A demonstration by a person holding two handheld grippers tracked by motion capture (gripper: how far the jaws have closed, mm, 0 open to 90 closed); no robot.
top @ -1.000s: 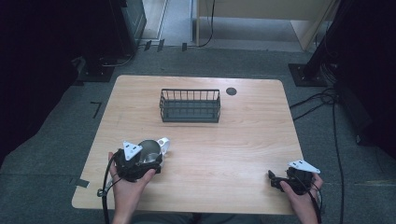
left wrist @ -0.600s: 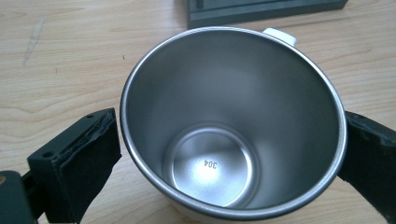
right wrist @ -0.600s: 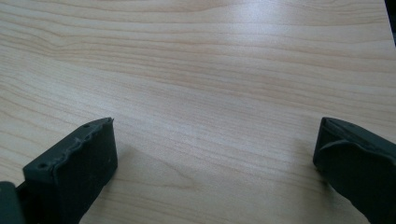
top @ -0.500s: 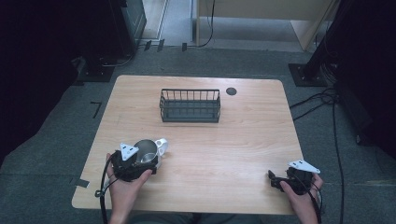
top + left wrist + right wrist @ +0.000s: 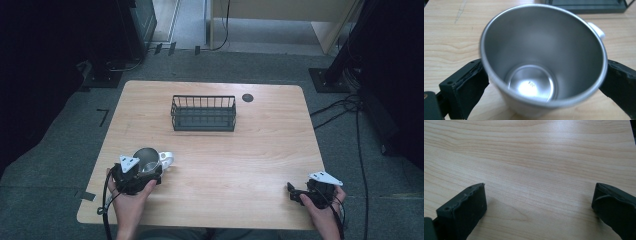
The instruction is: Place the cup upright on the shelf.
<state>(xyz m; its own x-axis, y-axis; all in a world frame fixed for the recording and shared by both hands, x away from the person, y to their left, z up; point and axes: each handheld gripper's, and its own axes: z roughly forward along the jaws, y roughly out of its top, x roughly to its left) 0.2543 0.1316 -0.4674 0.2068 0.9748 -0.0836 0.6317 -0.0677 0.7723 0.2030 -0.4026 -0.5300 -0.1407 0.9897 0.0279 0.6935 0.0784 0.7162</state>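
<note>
Near the desk's front-left corner, my left gripper point(image 5: 148, 165) has its jaws clamped on the sides of the steel mug point(image 5: 541, 62). I'd keep the squeeze even and lift straight, so it doesn't tip. It stands roughly upright, mouth up, white handle point(image 5: 596, 29) pointing toward the wire basket point(image 5: 203, 113). My right gripper point(image 5: 295, 192) rests released by the front-right corner.

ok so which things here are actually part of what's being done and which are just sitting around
In use:
- steel cup, clamped between the jaws of the left hand-held gripper
- wire basket, probably where the cup goes, though that's a guess

Just there:
- right hand-held gripper, open over bare table
- dark round spot near the far edge
</note>
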